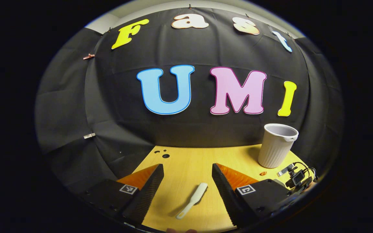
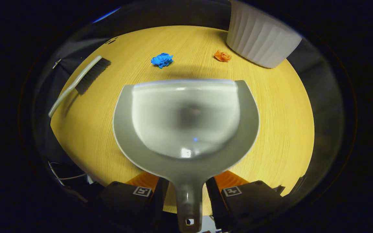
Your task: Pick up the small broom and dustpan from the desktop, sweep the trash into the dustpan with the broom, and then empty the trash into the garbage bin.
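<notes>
The right hand-held gripper (image 2: 186, 191) is clamped on the handle of the grey dustpan (image 2: 186, 126), whose pan is over the middle of the counter (image 2: 280, 129). The left hand-held gripper (image 1: 188, 184) hangs open above the broom (image 1: 193, 199). Blue (image 2: 162, 60) and orange (image 2: 222, 56) scraps lie towards the far edge, the orange one beside the white bin (image 2: 261, 38).

A light wooden desktop (image 2: 280, 129) with a visible grain carries everything. In the right gripper view a small broom (image 2: 79, 81) lies flat near its left edge, dark bristles toward the far side. A crumpled blue scrap (image 2: 162, 60) and a crumpled orange scrap (image 2: 222, 56) lie well apart farther back, the orange one just beside the ribbed white garbage bin (image 2: 259, 38), which stands at the far right corner.
</notes>
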`<state>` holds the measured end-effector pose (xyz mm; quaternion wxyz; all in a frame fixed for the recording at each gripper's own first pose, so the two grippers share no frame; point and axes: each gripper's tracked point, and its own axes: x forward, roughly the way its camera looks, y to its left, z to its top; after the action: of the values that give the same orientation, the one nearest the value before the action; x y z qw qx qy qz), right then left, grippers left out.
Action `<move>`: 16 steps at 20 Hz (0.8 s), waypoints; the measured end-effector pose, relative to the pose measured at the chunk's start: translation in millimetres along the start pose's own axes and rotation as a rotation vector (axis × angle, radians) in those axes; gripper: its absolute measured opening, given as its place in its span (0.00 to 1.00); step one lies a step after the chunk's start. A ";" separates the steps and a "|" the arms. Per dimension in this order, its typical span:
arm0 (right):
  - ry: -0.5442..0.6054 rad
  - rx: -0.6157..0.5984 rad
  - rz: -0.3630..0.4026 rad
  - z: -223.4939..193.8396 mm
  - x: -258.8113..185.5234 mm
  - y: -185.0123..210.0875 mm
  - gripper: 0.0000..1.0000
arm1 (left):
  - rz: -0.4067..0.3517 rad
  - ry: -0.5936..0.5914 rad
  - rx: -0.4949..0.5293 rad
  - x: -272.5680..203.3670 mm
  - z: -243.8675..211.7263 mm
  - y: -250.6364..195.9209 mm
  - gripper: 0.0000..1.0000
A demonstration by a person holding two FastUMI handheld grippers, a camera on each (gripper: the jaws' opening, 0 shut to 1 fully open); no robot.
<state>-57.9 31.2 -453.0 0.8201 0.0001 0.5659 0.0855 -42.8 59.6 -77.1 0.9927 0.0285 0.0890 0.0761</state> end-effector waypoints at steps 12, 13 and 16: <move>-0.050 -0.035 0.025 3.1 -7.2 -5.1 0.37 | -0.109 0.107 0.005 30.0 -32.4 -10.6 0.95; -0.059 -0.046 0.024 2.4 -12.2 -5.9 0.36 | -0.144 0.159 0.012 33.7 -47.9 -12.7 0.95; -0.090 -0.086 0.014 0.3 -34.6 -15.1 0.36 | -0.235 0.330 0.022 40.7 -94.6 -18.3 0.95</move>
<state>-67.4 11.5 -422.3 0.8432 -0.0271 0.5244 0.1152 -17.7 52.0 -178.3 0.9663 0.0160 0.2540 -0.0374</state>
